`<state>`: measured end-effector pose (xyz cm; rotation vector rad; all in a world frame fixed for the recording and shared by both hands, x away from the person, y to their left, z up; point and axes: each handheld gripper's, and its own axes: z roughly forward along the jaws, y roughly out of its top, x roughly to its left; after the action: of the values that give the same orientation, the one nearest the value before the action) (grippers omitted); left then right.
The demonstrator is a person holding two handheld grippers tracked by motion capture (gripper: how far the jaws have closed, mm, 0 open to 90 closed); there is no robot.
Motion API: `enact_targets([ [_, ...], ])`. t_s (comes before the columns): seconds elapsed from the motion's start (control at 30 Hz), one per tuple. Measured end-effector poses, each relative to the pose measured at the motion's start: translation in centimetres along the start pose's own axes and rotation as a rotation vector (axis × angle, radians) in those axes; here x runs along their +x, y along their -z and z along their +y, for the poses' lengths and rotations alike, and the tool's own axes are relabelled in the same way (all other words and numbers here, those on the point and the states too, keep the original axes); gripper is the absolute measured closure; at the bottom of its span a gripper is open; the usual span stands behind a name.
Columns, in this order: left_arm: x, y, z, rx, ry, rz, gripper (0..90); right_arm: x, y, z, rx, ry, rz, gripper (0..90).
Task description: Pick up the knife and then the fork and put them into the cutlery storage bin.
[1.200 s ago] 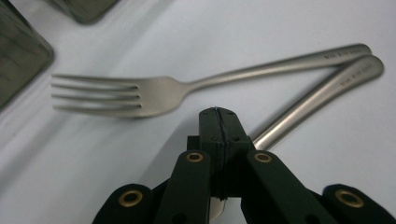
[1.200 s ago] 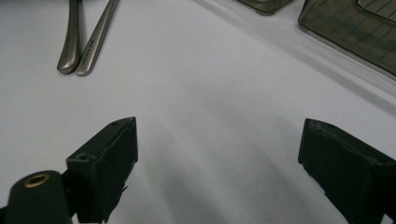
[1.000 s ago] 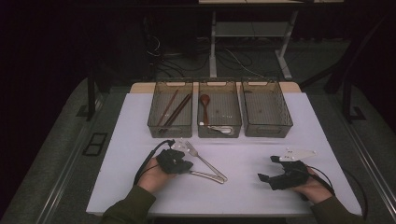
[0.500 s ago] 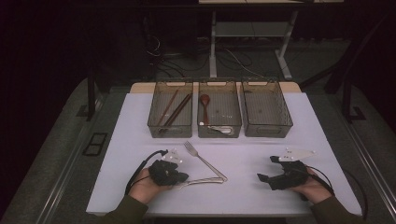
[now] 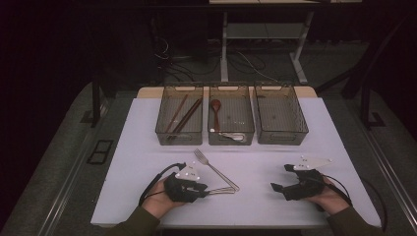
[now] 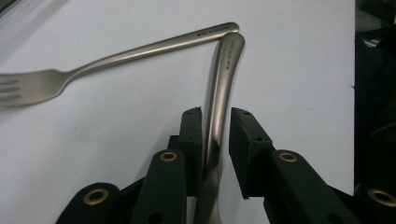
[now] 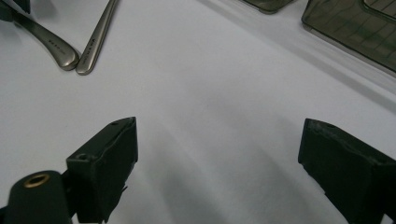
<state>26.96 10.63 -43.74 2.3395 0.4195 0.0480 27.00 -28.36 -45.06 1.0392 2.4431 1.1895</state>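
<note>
Left gripper (image 5: 204, 189): it is lying low on the white table (image 5: 147, 147) near the person's edge, its jaws having just been opening around a steel utensil handle (image 6: 219, 107). In the left gripper view a sliver of daylight is showing on the right side of the handle, so the pads look to be letting go rather than pinching.

Utensil handle: it is resting flat on the table, running away from the jaws, its far tip touching the tip of the fork (image 5: 211, 167). Its working end is hidden under the gripper, so I cannot tell what kind of piece it is.

Fork: it is lying free on the table, tines pointing toward the bins, making a V with the other piece.

Right gripper (image 5: 282, 184): it is sitting on the table well apart from the cutlery, jaws spread wide with nothing between them, apparently waiting its turn.

Bins: three clear ones are standing in a row at the far side. The left bin (image 5: 162, 130) is holding chopsticks (image 5: 183, 117), the middle bin (image 5: 231, 138) a wooden spoon (image 5: 216, 110) and a metal piece, and the right bin (image 5: 281, 135) nothing, which suggests sorting by type.

My guess: the loose handle is being set down or re-gripped for a better hold before going to a bin.
</note>
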Motion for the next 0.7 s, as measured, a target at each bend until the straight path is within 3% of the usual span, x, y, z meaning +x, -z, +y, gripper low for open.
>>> enact_targets([
  [0.2, -0.06, -0.76, -0.23, 0.015, -0.017, 0.005, 71.1, 0.02, -0.02, 0.01, 0.003, -0.001, 0.002, 11.8],
  [0.4, -0.01, -0.8, -0.49, -0.001, -0.04, 0.009, 73.1, 0.01, -0.06, 0.01, 0.005, 0.003, 0.001, 11.8],
  [0.7, 0.42, -0.81, -0.72, -0.016, -0.046, -0.032, 79.1, 0.09, -0.03, 0.09, -0.014, -0.003, 0.029, 11.8],
])
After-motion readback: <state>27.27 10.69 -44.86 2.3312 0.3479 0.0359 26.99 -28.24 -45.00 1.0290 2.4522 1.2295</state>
